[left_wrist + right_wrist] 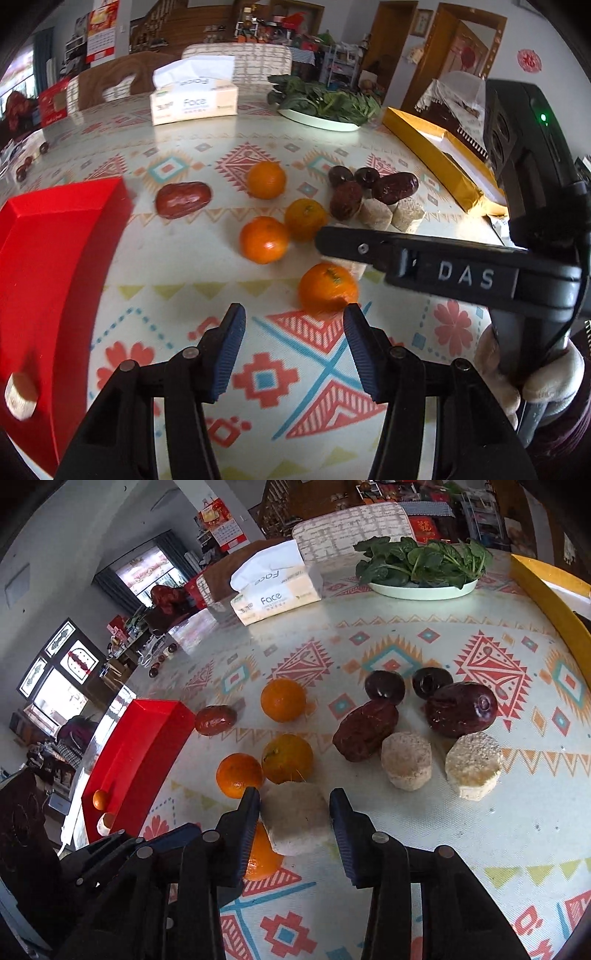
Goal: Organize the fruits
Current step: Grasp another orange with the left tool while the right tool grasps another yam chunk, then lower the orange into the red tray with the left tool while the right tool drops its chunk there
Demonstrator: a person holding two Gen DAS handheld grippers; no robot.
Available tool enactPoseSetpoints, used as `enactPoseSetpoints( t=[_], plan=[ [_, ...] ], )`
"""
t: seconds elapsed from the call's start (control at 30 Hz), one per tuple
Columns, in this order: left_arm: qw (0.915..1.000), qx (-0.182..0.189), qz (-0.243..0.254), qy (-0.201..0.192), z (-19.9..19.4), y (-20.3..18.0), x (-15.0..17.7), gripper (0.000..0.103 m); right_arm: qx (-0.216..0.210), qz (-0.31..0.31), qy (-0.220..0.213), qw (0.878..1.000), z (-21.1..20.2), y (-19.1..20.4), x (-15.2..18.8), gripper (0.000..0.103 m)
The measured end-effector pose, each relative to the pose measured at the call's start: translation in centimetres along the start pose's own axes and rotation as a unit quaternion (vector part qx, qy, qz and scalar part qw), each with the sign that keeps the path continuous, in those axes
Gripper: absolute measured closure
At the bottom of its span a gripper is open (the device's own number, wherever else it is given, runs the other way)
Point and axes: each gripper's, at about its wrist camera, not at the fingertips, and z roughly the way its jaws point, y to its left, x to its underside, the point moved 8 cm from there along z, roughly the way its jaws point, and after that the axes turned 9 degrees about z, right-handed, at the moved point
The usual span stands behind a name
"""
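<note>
Oranges (283, 700) on table (461, 834): I count four; dates (365, 730) five; cakes (406, 760) three. Right gripper (294, 814) open around nearest cake; left gripper (294, 341) open, empty, beside red box (55, 236).

A lived-in home, seen from its dining table (424, 834) under a patterned oilcloth. On it sit a tissue box (194, 101), a plate of greens (424, 587) and loose fruit, with padded chairs (258, 61) pulled up. Behind are a wall calendar (101, 31), cluttered shelves (273, 27), wooden doors (458, 55) and curtained windows (147, 572).
</note>
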Motion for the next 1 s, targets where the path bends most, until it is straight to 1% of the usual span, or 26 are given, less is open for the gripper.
enactPoseSetpoints(
  t=[0.03,0.13,0.27,0.33,0.47,0.53,0.57,0.6,0.63,0.7,0.8,0.87,1.0],
  plan=[
    [1.0,0.002,0.001,0.0,0.2,-0.1,-0.2,0.048,0.001,-0.001,0.007,1.0,0.2,-0.1,0.2,0.059],
    [1.0,0.002,0.006,-0.001,0.4,-0.4,-0.4,0.048,-0.002,-0.005,0.004,1.0,0.3,-0.1,0.2,0.061],
    [0.9999,0.002,0.01,0.001,0.7,-0.7,-0.6,0.048,-0.005,0.011,0.001,1.0,0.0,-0.7,0.1,0.062],
    [0.9999,0.005,0.016,0.001,0.9,-1.0,-0.8,0.048,-0.003,0.022,-0.005,1.0,-0.5,-1.2,-0.1,0.062],
    [0.9992,0.023,0.033,0.004,1.8,-2.3,-1.3,0.048,-0.005,0.039,-0.022,0.999,-1.9,-2.1,-0.6,0.062],
    [0.9989,0.024,0.04,0.008,2.3,-2.8,-1.3,0.049,-0.004,0.043,-0.029,0.999,-2.6,-2.3,-0.8,0.062],
    [0.9988,0.013,0.046,0.006,2.4,-2.9,-1.4,0.05,-0.003,0.044,-0.031,0.999,-2.8,-2.4,-0.8,0.062],
    [0.9988,0.004,0.048,0.006,2.5,-2.9,-1.4,0.054,-0.003,0.045,-0.032,0.998,-3.0,-2.4,-0.8,0.061],
    [0.9988,-0.005,0.047,0.006,2.5,-2.7,-1.5,0.068,-0.003,0.046,-0.033,0.998,-3.2,-2.5,-0.8,0.061],
    [0.9994,0.0,0.034,0.004,2.3,-2.3,-1.4,0.068,-0.005,0.047,-0.035,0.998,-3.6,-2.4,-0.8,0.061],
    [1.0,-0.004,0.004,-0.008,1.2,-0.8,-1.1,0.068,-0.009,0.044,-0.037,0.998,-4.1,-1.7,-0.6,0.061],
    [0.9996,0.001,-0.022,-0.02,-0.2,0.4,-0.9,0.068,-0.012,0.038,-0.039,0.998,-4.4,-0.8,-0.5,0.061],
    [0.9959,-0.006,-0.074,-0.052,-3.7,3.8,-0.4,0.068,-0.019,0.015,-0.041,0.999,-4.9,1.9,0.0,0.061]
  ],
)
